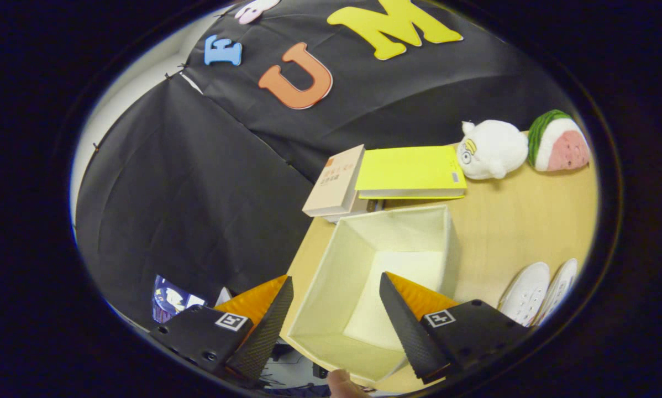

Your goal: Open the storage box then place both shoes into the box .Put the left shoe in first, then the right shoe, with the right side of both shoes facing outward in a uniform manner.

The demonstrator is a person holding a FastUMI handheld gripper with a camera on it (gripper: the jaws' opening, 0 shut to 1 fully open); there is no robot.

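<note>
The cream storage box (331, 276) stands open on the wooden table, its inside bare. My gripper (335, 287) is open, held above the box's near end, with nothing between its fingers; one finger hangs over the box's left wall, the other over its floor. A pair of white shoes (538, 293) lies side by side on the table, right of the box and beyond the right finger. A fingertip of a person's hand (342, 384) shows at the box's near edge.
Beyond the box lie a beige book (336, 179) and a yellow book (411, 171). Farther right sit a white plush toy (491, 150) and a watermelon plush (560, 141). The table's left edge (300, 249) runs just beside the box.
</note>
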